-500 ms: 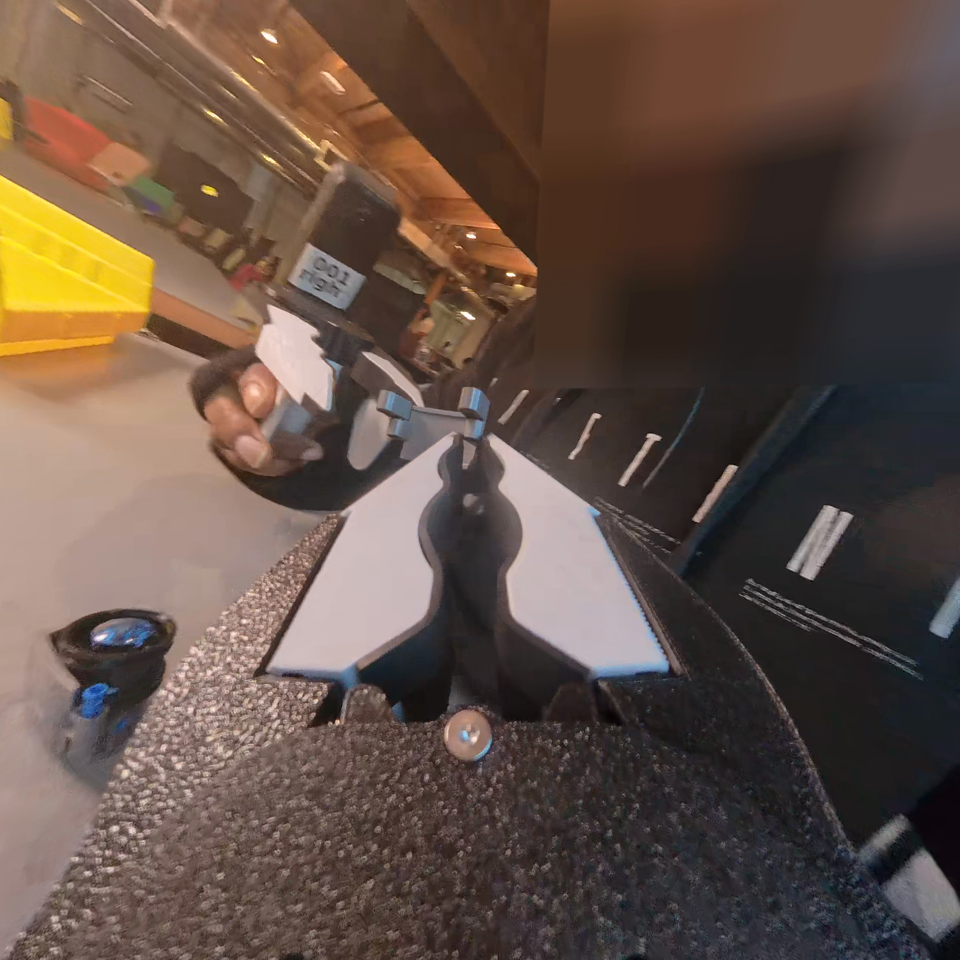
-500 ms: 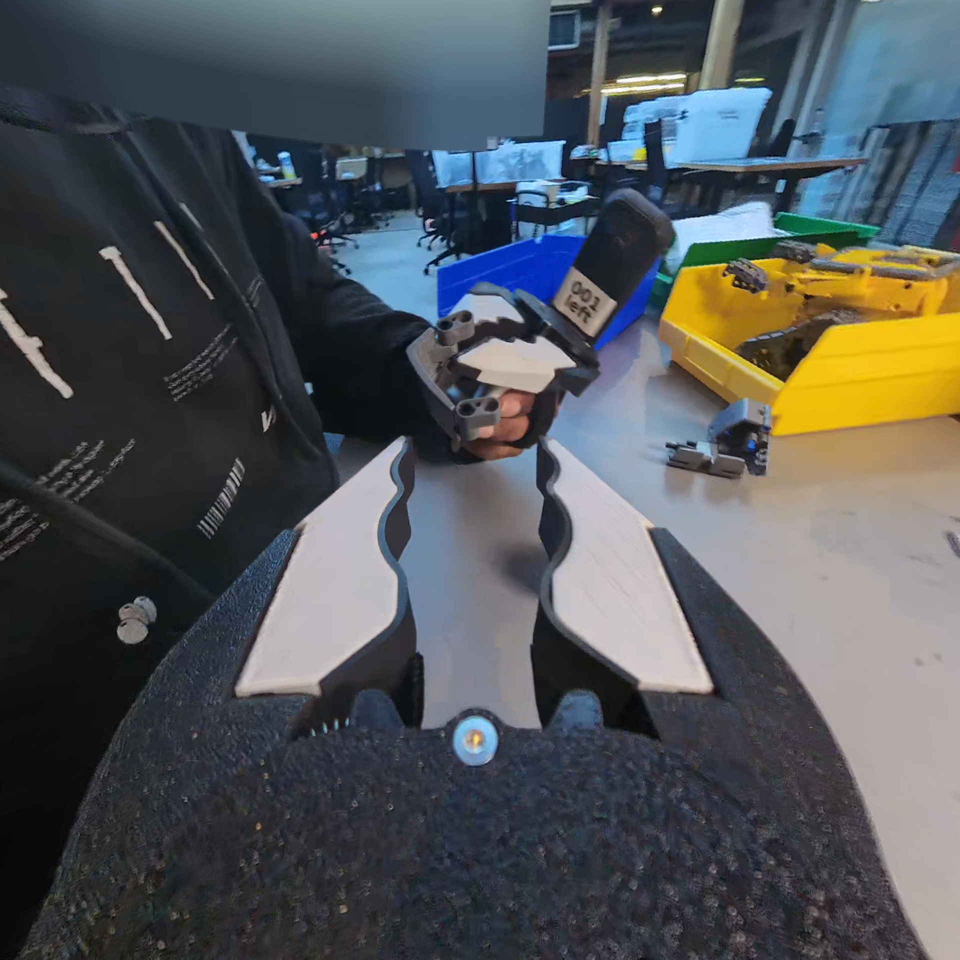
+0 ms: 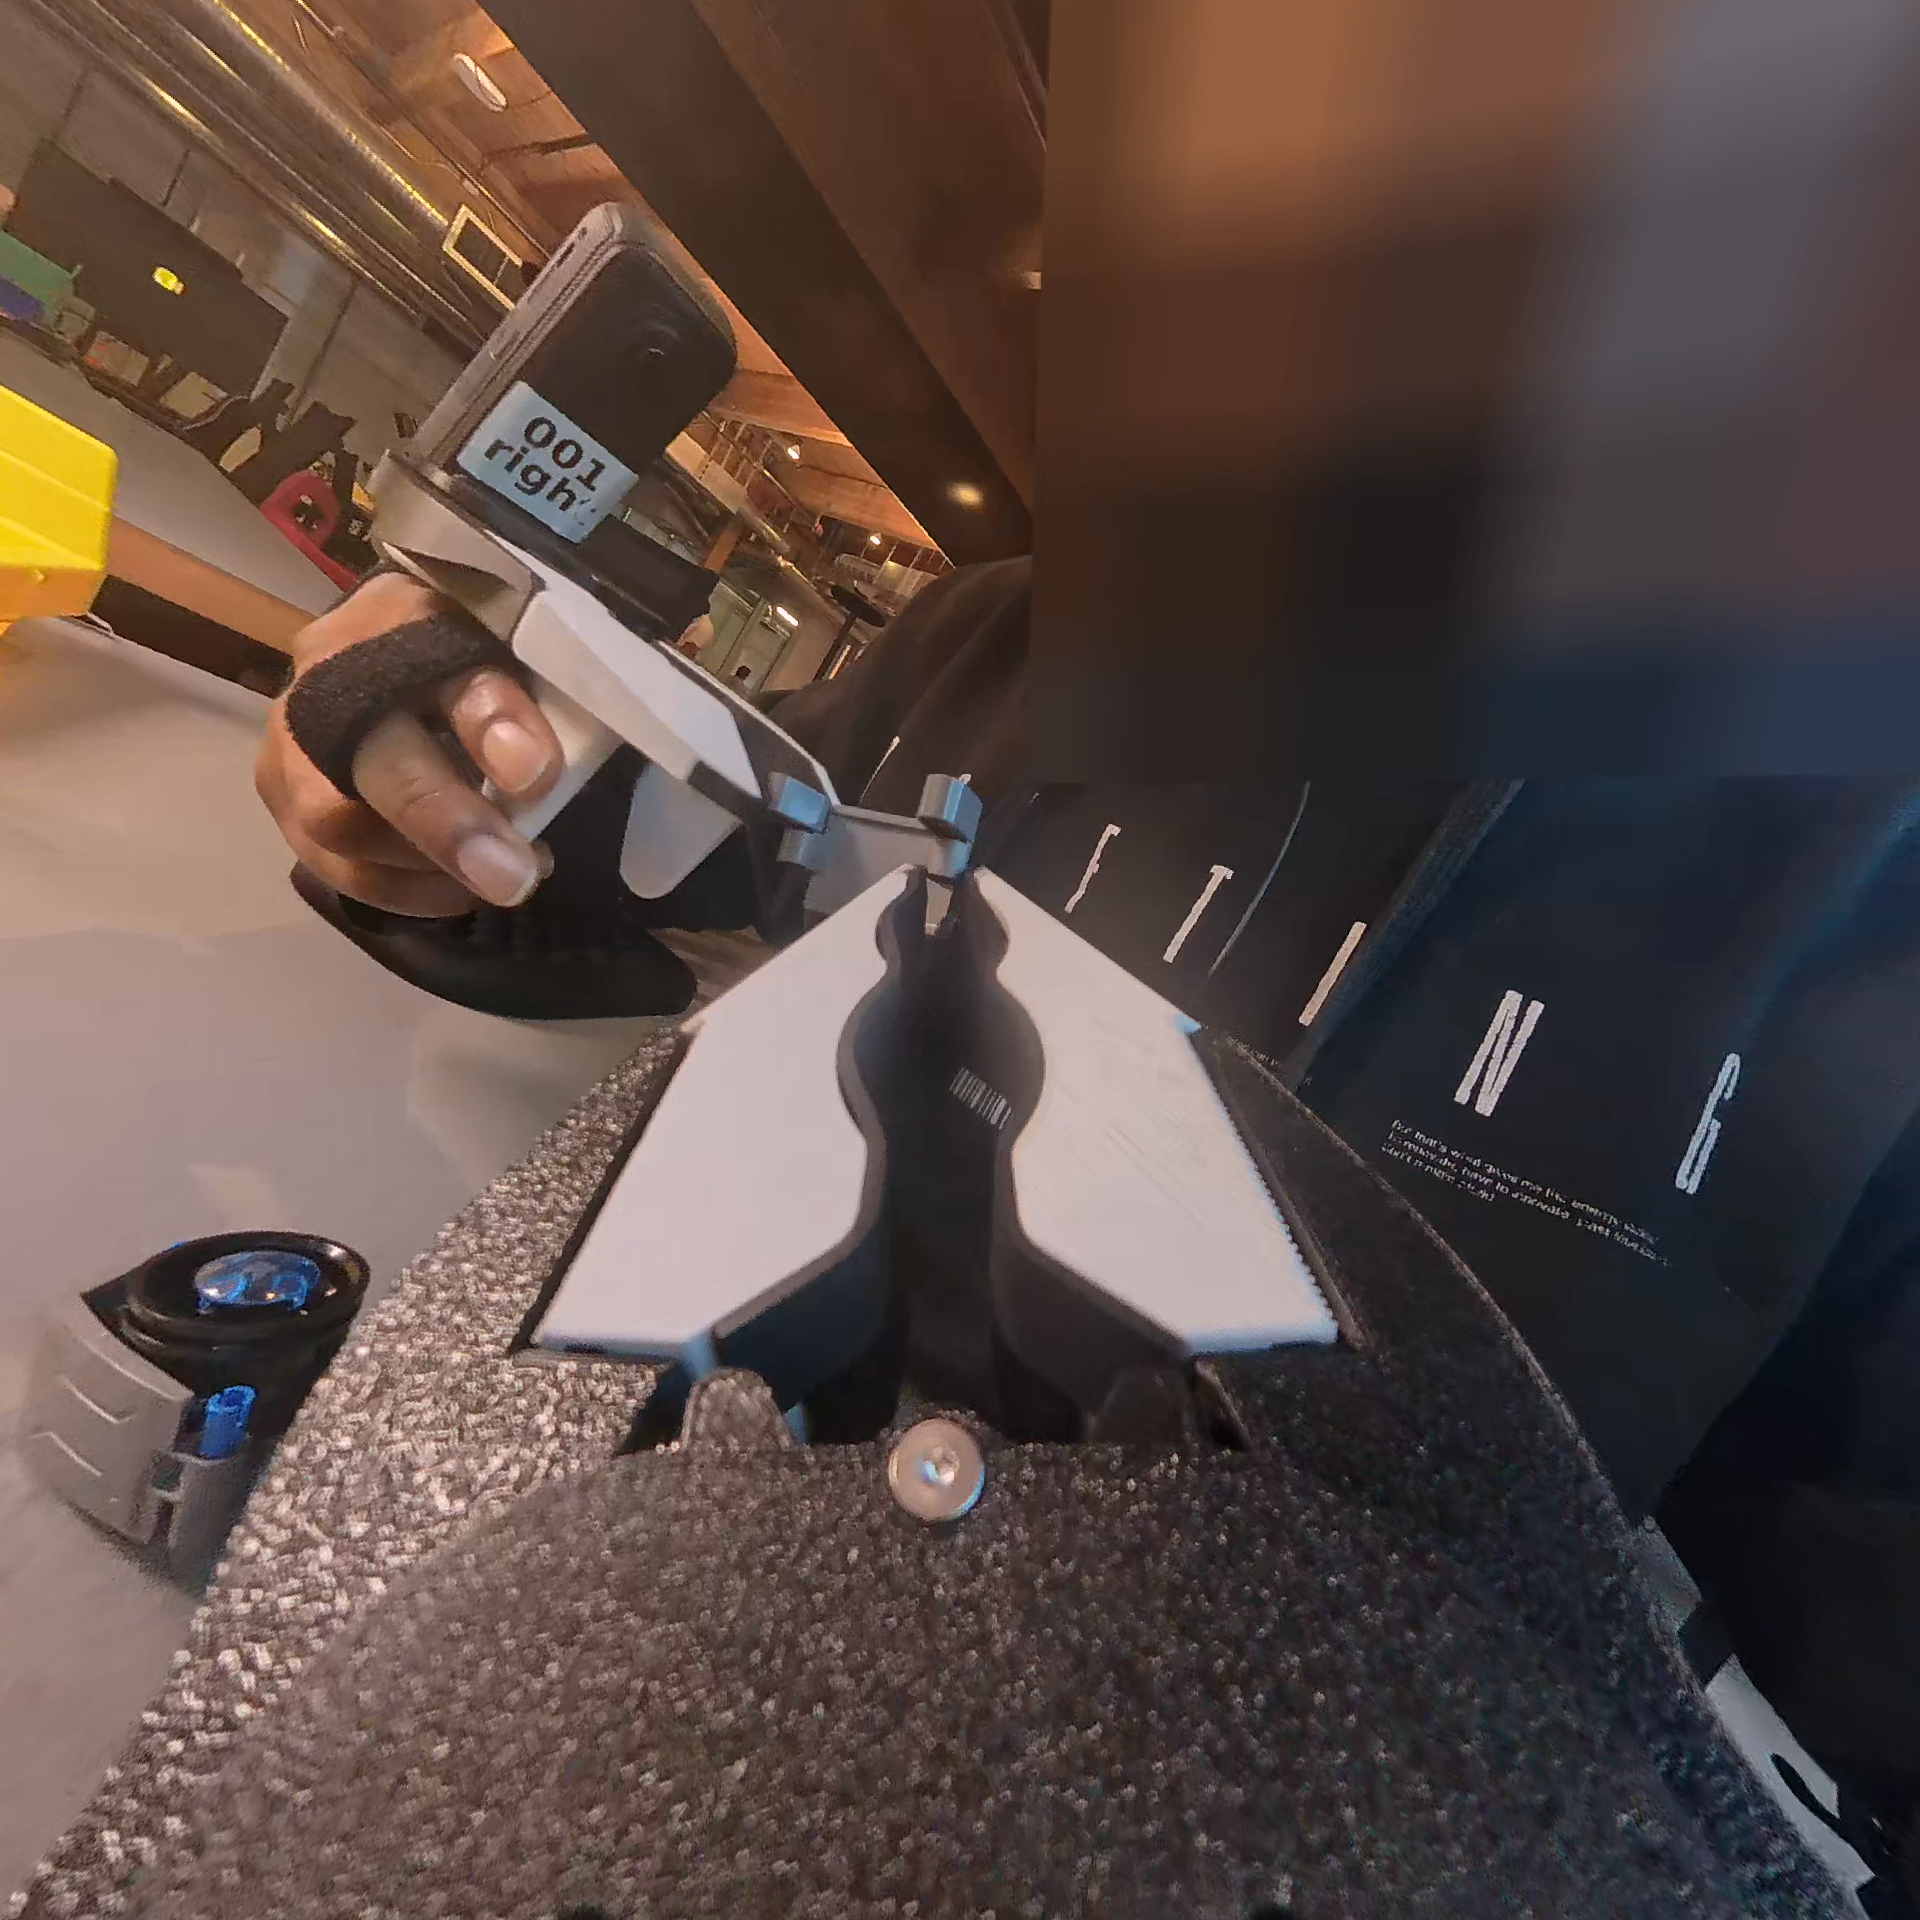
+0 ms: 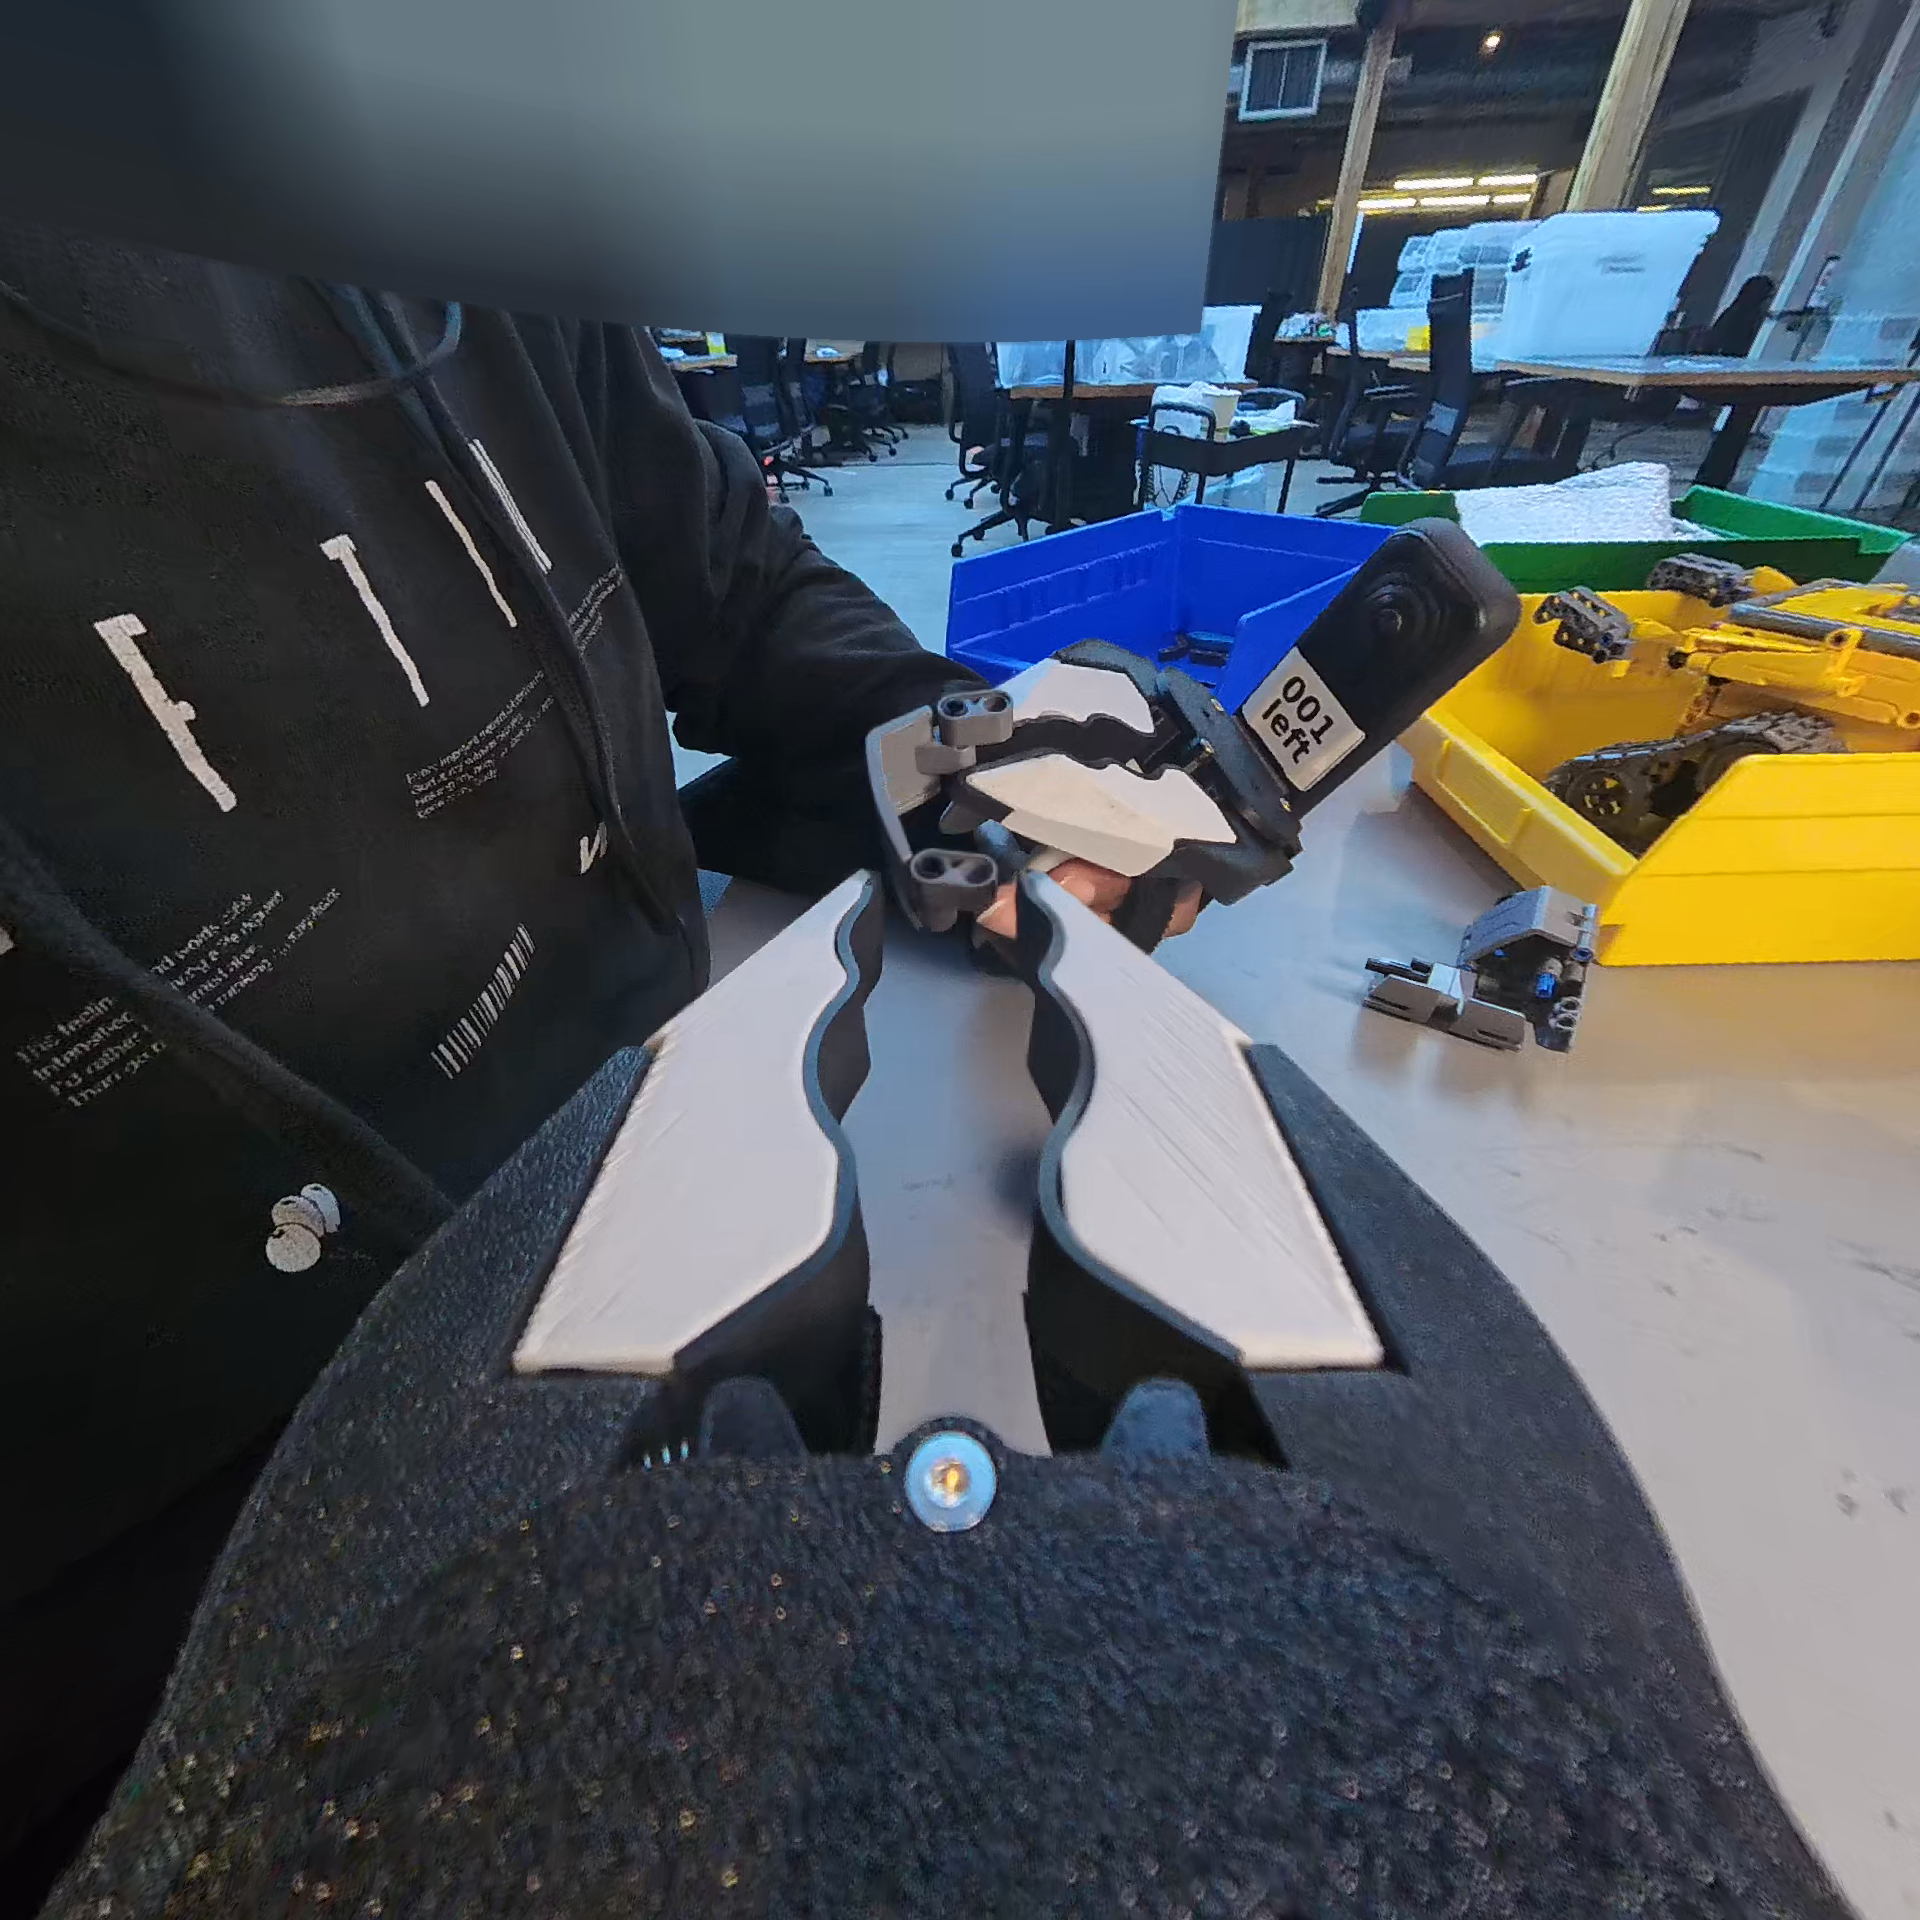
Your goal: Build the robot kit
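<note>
My left gripper (image 3: 940,899) is shut on a small grey bracket piece (image 3: 883,826) and grips one end of it at its fingertips. In the right wrist view the same piece (image 4: 899,774) is a light grey plate with two dark grey connectors, held sideways in the left gripper (image 4: 961,774). My right gripper (image 4: 951,888) is open, and the lower connector (image 4: 948,868) sits right at its fingertips. In the left wrist view the right gripper (image 3: 795,821) meets the far end of the piece. I cannot tell whether they touch.
A person in a black hoodie (image 4: 312,831) stands close behind both grippers. On the grey table (image 4: 1558,1247) are a small grey assembly (image 4: 1486,966), a yellow bin (image 4: 1766,862) with a tracked model, a blue bin (image 4: 1143,592) and a green bin (image 4: 1766,530). A grey part with a black ring (image 3: 208,1340) lies beside the left gripper. One gripper's finger ends stand about 4 cm off the other's.
The two grippers have come closer together. The piece's lower connector, which was beyond the right fingertips, now sits at them. The left gripper stays shut on the piece.
</note>
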A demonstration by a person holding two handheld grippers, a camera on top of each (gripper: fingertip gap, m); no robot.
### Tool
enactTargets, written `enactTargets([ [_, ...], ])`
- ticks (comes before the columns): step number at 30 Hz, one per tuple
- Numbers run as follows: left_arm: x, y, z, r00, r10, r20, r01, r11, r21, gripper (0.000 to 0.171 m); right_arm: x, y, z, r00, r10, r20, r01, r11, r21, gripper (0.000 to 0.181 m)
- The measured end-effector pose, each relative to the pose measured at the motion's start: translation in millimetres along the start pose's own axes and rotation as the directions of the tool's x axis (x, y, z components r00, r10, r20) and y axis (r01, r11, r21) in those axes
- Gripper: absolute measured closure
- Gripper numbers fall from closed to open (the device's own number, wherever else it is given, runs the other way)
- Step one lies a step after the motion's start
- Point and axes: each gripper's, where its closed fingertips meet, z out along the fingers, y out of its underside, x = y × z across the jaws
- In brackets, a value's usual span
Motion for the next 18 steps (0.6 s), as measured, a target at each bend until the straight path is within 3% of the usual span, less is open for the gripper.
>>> enactTargets([
  [8, -1.3, 3.4, 0.7, 1.0, 0.015, 0.005, -0.015, 1.0, -0.023, 0.166, -3.9, 0.7, 2.7, 1.0, 0.009, 0.006, -0.009, 1.0, 0.008, 0.165],
  [12, -18.0, 4.5, -7.3, 0.985, 0.052, 0.163, -0.041, 0.997, -0.072, 0.162, 2.0, 9.1, -2.7, 0.999, 0.035, -0.013, -0.035, 0.999, -0.023, 0.166],
  [15, -34.9, 5.3, -19.0, 0.914, 0.17, 0.368, -0.106, 0.976, -0.189, 0.144, 10.5, 24.7, -8.7, 0.997, 0.05, -0.052, -0.054, 0.995, -0.079, 0.166],
  [18, -58.4, 18.1, -31.5, 0.778, 0.325, 0.537, -0.124, 0.918, -0.377, 0.138, 17.6, 41.2, -11.2, 0.994, 0.071, -0.079, -0.08, 0.99, -0.116, 0.168],
])
